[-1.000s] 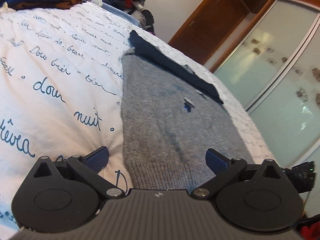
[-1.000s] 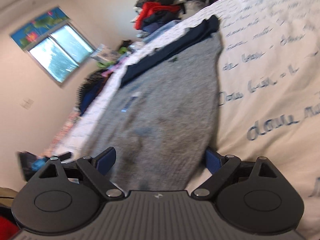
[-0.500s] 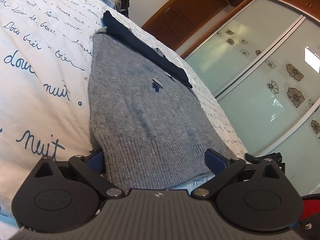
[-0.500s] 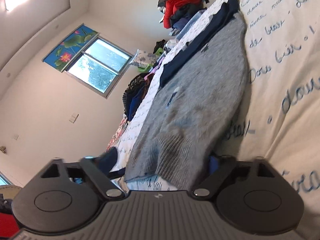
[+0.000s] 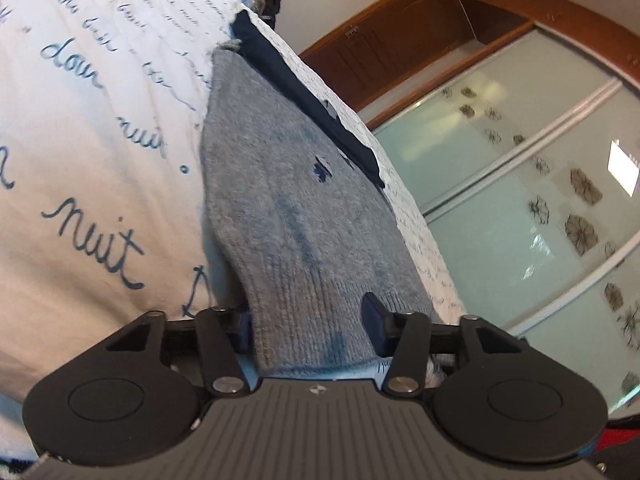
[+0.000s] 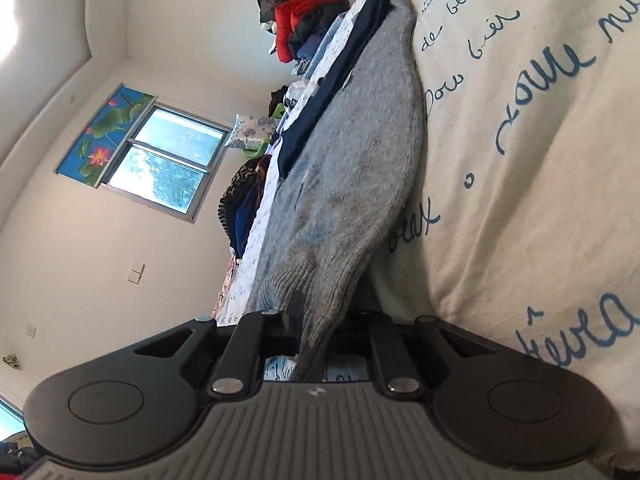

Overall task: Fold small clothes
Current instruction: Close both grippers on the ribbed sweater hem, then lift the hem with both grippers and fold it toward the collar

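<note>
Grey knit sweater (image 5: 292,208) lies flat on the bed (image 5: 80,140), on a white cover printed with blue handwriting, and its long axis runs straight away from both cameras. The ribbed hem is the near end, right at the bed's edge; the far end points toward the heap of clothes (image 6: 304,12) piled at the other end of the bed, red and dark pieces among them. A dark navy garment (image 5: 304,96) lies along the sweater's far side in the left wrist view, touching its edge and running the same way. A small dark blue emblem shows on the grey knit about halfway up.

Left gripper (image 5: 310,320) is at the hem now, jaws closing, the ribbed band bunched between the two blue pads and both pads against the knit. Right gripper (image 6: 316,320) is at the other corner of the same hem, jaws closing too and almost together, with a narrow fold of the ribbing pinched between them and standing up on edge.

No boxes or baskets show in either view; everything sits loose on the bed. Beyond the bed, the left wrist view shows frosted sliding wardrobe doors (image 5: 520,200) with flower motifs and a wooden door; the right wrist view shows a window (image 6: 160,160) with a flowered blind above it.
</note>
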Motion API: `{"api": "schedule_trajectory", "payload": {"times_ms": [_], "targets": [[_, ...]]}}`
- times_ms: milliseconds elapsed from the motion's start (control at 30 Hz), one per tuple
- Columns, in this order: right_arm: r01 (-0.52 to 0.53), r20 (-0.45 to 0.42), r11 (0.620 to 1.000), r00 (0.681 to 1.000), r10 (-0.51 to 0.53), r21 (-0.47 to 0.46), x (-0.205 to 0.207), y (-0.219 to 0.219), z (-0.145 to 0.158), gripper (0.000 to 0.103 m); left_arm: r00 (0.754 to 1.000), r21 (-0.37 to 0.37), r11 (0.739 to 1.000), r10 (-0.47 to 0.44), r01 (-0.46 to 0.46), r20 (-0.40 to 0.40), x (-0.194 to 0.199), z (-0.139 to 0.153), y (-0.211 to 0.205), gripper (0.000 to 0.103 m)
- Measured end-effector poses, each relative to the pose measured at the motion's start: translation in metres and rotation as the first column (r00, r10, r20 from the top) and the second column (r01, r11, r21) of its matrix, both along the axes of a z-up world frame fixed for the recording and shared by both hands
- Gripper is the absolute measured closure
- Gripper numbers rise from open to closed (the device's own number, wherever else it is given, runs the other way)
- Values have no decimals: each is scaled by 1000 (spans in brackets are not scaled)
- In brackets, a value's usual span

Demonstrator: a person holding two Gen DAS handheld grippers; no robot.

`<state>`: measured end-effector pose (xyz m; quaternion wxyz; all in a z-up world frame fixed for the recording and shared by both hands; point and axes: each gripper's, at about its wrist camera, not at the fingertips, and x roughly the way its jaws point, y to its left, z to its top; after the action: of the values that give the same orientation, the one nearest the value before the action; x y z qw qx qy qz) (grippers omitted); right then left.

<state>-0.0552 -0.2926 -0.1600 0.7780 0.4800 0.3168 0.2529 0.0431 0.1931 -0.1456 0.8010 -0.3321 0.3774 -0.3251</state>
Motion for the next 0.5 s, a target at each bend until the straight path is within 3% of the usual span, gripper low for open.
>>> {"api": "schedule_trajectory", "payload": {"times_ms": [33, 100, 233, 400, 500], "targets": [[0, 5, 1000, 1000, 0, -3, 0, 0, 0, 91, 1000, -22, 1000, 19, -19, -25, 2, -4, 4, 75], [5, 5, 1000, 1000, -5, -3, 1, -1, -1, 92, 996, -52, 997, 49, -53, -80, 6, -12, 11, 91], [25, -3, 999, 1000, -25, -38, -6, -3, -2, 99, 992, -33, 995, 94, -97, -81, 3, -13, 11, 96], [64, 35, 983, 998, -58, -173, -13, 11, 17, 98, 992, 113, 986, 116, -121, 53, -11, 16, -10, 98], [82, 71, 972, 995, -67, -220, -17, 13, 33, 98, 986, 140, 981, 113, -131, 126, -17, 36, -18, 98]]}}
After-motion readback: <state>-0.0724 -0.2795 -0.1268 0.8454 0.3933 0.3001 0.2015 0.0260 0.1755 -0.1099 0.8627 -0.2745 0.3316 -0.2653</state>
